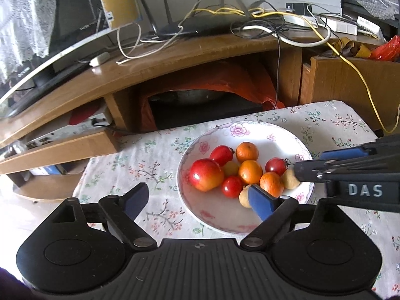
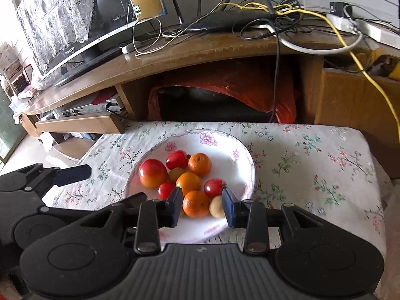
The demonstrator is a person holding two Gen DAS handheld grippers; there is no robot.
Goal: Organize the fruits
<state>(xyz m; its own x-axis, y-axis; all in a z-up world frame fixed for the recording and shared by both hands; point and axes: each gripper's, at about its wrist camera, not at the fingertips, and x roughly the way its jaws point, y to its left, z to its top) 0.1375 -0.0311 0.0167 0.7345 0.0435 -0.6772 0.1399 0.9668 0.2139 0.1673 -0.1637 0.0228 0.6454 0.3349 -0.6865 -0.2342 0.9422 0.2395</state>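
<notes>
A white floral plate (image 1: 210,135) (image 2: 240,155) on the flowered tablecloth holds a big red-yellow apple (image 1: 206,175) (image 2: 153,173), three oranges, several small red tomatoes and pale yellow fruits. My left gripper (image 1: 202,200) is open wide, its right finger over the plate's near side by a pale fruit (image 1: 244,196). My right gripper (image 2: 202,203) is open, its fingers on either side of the nearest orange (image 2: 195,203) and a pale fruit (image 2: 217,207), not closed on them. The right gripper also shows in the left wrist view (image 1: 332,166) at the plate's right rim.
A wooden TV stand (image 2: 200,50) with a router (image 2: 225,20), tangled cables and a TV (image 2: 82,25) stands behind the table. An orange bag (image 2: 282,100) fills the shelf below. The tablecloth (image 2: 312,165) stretches right of the plate.
</notes>
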